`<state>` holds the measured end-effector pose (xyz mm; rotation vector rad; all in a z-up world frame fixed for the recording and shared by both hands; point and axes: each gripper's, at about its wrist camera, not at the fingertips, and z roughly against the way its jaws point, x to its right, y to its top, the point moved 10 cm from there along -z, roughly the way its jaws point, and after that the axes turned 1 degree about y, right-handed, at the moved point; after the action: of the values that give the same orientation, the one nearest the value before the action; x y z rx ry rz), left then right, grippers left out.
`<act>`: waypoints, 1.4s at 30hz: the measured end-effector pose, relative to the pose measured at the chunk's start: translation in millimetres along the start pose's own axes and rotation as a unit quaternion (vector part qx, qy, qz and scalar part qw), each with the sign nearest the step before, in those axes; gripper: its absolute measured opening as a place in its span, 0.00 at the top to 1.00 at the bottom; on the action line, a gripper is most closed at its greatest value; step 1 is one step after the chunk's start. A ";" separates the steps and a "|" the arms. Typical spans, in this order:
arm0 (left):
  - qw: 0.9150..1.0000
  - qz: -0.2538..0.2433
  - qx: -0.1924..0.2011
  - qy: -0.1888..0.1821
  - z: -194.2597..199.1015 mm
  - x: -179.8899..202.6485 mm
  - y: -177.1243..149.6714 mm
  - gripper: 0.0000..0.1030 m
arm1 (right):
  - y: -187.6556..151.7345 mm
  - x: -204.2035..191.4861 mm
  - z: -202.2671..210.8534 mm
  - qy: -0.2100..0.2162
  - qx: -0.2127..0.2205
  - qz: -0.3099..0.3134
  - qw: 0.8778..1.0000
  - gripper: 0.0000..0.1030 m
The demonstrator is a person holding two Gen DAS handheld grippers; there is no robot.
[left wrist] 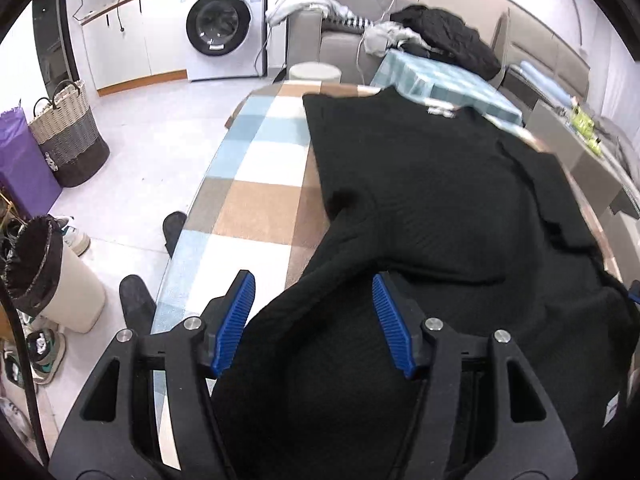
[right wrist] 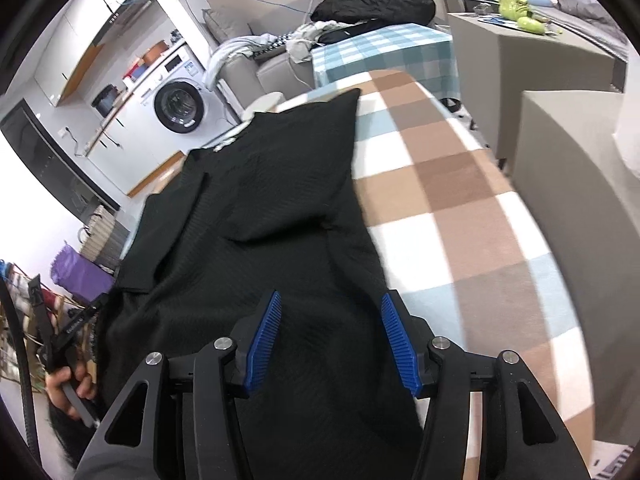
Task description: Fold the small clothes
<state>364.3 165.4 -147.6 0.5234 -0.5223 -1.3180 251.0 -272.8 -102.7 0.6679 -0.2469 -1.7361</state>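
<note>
A black knit top (left wrist: 420, 184) lies spread along the checked table cloth (left wrist: 256, 184), its white neck label at the far end. My left gripper (left wrist: 314, 284) is open, its blue pads (left wrist: 240, 312) on either side of a raised fold of the top's near left part. In the right wrist view the same top (right wrist: 260, 200) runs down the table cloth (right wrist: 460, 208). My right gripper (right wrist: 330, 304) is open, with the top's near right edge lying between its blue pads (right wrist: 396, 340). The left gripper's handle and hand show at the left (right wrist: 68, 344).
The table's left edge drops to a tiled floor with a bin (left wrist: 52, 276), shoes and a woven basket (left wrist: 68, 132). A washing machine (left wrist: 224, 24) stands beyond. A sofa with a pile of dark clothes (left wrist: 448, 36) is behind the table. A grey cabinet (right wrist: 576, 184) stands close on the right.
</note>
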 end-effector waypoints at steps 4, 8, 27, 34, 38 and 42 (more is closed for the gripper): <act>1.000 -0.001 -0.005 0.002 -17.7 4.4 5.4 0.44 | -5.6 5.3 -0.5 -0.003 -0.010 -0.007 1.000 0.48; 1.000 0.007 -0.016 0.003 -32.0 2.1 10.5 0.44 | -10.2 6.2 5.5 -0.007 -0.010 -0.002 1.000 0.48; 0.998 0.054 -0.021 0.008 56.4 -47.7 -76.0 0.38 | -54.4 39.2 38.4 -0.005 -0.016 -0.007 1.000 0.47; 0.998 0.040 -0.041 0.014 92.6 -47.5 -135.0 0.38 | -67.9 30.3 52.1 0.008 -0.004 0.005 1.000 0.46; 0.998 0.045 -0.048 0.015 98.0 -48.5 -156.0 0.39 | -81.5 25.9 52.7 0.017 -0.003 0.017 1.000 0.46; 0.997 0.052 -0.047 0.016 94.8 -48.3 -160.1 0.42 | -91.1 31.7 52.9 0.013 -0.003 0.023 1.000 0.46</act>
<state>175.0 179.5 -177.9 0.4337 -0.4530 -1.2274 142.5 -287.0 -114.8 0.6745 -0.2369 -1.6835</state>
